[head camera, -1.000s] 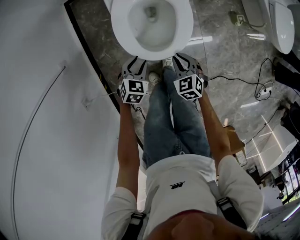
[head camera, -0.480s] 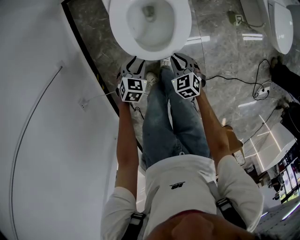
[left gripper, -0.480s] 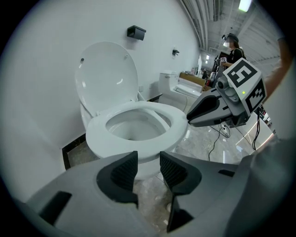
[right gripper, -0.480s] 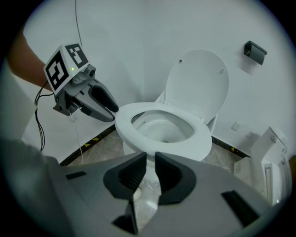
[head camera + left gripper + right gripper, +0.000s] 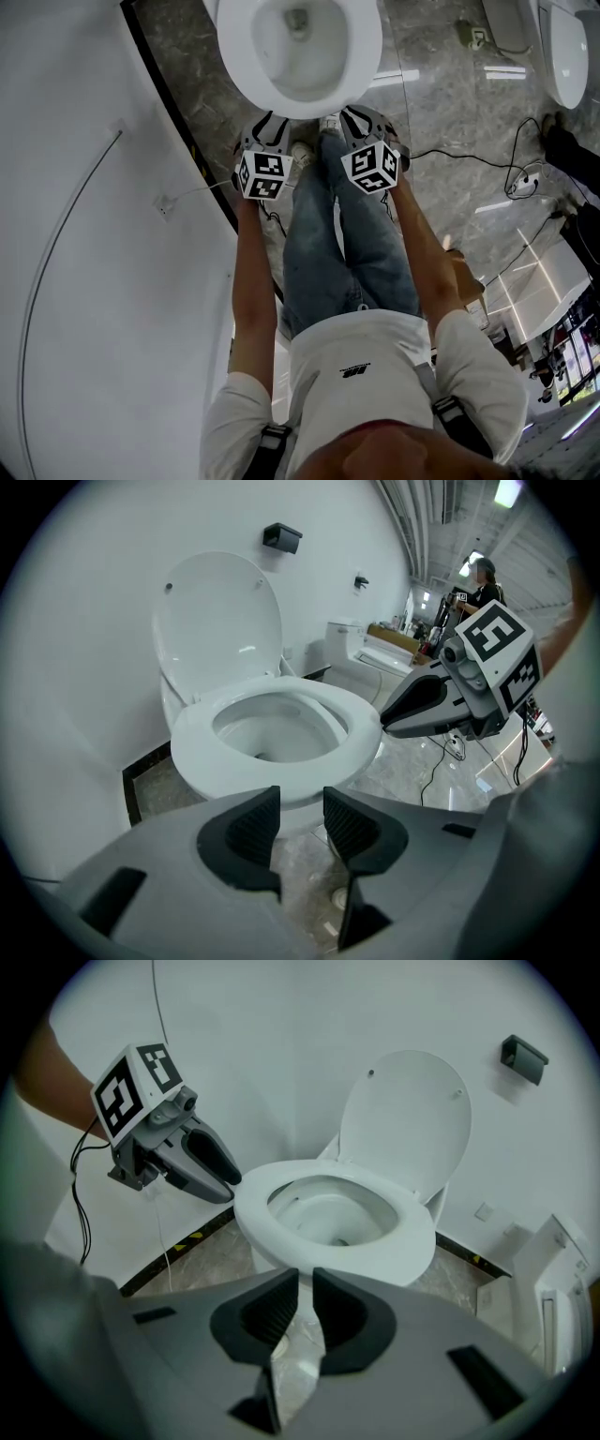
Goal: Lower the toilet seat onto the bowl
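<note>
**At the toilet's near rim:** The left gripper [image 5: 300, 817], jaws a small gap apart with nothing between them, hangs beside the right gripper [image 5: 306, 1302], whose jaws are all but closed on a thin slit and also hold nothing. Each sits on one side of the person's legs [image 5: 323, 244]. The shoes [image 5: 302, 153] stand on the floor just below the rim.

The seat [image 5: 361, 733] lies flat on the bowl [image 5: 265, 1252], straight ahead of both pairs of jaws and apart from them, with nothing in between. The lid [image 5: 216, 621] stands upright at the far side of the bowl, against the far wall, and a small black fitting [image 5: 281, 537] is mounted on that wall to its upper right.

On the left the room is tight. A white wall [image 5: 94, 234] runs close past the left gripper, with a black skirting strip [image 5: 183, 122] at its foot and a thin white cable [image 5: 52, 258] curving across it.

On the right the marble floor [image 5: 450, 94] lies open. A black cable [image 5: 459, 157] trails over it near the right gripper, and a second toilet [image 5: 567, 47] stands well apart at the far right.
</note>
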{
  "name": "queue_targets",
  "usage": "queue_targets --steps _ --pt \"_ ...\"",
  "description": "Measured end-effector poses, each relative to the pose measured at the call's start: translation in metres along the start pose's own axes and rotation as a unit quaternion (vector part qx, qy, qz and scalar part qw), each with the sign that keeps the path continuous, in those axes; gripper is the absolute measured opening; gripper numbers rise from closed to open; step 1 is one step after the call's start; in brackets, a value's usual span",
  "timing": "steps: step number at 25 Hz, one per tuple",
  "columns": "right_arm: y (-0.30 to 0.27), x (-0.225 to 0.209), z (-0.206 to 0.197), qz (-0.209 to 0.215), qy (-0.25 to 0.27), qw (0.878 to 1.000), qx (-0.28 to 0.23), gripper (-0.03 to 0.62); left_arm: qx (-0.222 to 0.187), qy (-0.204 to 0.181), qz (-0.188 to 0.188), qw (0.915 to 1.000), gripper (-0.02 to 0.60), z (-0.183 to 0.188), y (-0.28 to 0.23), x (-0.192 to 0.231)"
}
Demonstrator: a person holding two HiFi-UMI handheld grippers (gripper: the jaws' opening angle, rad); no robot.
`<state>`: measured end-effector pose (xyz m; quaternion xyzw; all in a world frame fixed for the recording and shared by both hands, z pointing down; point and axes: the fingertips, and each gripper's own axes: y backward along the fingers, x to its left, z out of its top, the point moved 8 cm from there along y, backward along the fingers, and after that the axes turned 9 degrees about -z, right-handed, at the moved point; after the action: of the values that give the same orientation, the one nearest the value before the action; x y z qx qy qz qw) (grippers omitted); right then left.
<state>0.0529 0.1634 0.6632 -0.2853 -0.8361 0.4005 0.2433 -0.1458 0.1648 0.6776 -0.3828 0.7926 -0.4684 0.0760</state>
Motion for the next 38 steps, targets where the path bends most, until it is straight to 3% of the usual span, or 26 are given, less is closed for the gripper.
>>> queue_targets --steps 23,38 --pt "-0.027 0.007 -0.022 0.016 -0.017 0.999 0.024 0.051 0.023 0.029 0.006 0.9993 0.129 -0.020 -0.027 0.003" --pt "-0.042 0.012 -0.028 0.020 -0.028 0.998 0.058 0.043 0.024 0.045 0.006 0.9987 0.049 -0.028 -0.038 0.003"
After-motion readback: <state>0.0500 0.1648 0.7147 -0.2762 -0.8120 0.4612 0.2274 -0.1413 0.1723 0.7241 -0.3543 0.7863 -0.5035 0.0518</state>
